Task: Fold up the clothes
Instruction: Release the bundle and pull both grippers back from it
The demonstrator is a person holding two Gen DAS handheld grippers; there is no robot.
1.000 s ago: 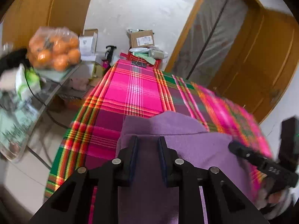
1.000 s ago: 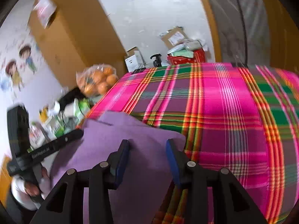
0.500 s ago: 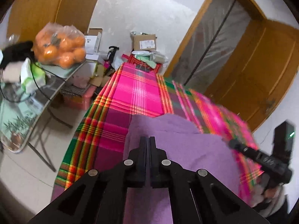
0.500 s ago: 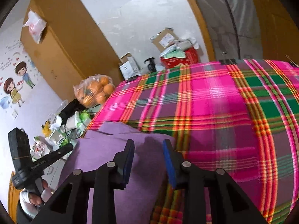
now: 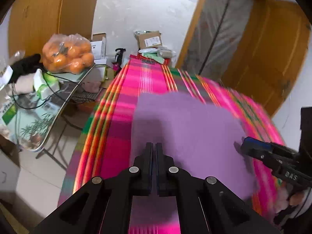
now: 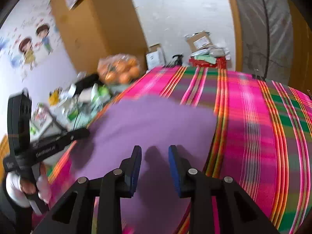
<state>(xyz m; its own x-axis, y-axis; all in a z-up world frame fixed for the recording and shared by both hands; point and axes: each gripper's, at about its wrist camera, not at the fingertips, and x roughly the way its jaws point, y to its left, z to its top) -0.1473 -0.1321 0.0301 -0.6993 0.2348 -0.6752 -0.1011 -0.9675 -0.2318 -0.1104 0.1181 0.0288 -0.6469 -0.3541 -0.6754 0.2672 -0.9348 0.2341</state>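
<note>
Purple cloth lies on the plaid-covered worktop, at its near edge, with its long axis running across that edge from the left corner side toward the middle; its far border faces the boxes at the worktop's far end. Motion blur softens the folds, so I cannot tell how many layers there are.

Left hand-held gripper has its pads pressed together at the cloth's near-left part; whether fabric is pinched between them is not clear. Right hand-held gripper stands with pads apart above the cloth, its shadow falling on the fabric.

Only the left wrist view shows the glass side table beyond the worktop's left edge in full, with the bag of oranges on it. Only the right wrist view shows the cartoon wall stickers and the worktop's bare right stretch.
</note>
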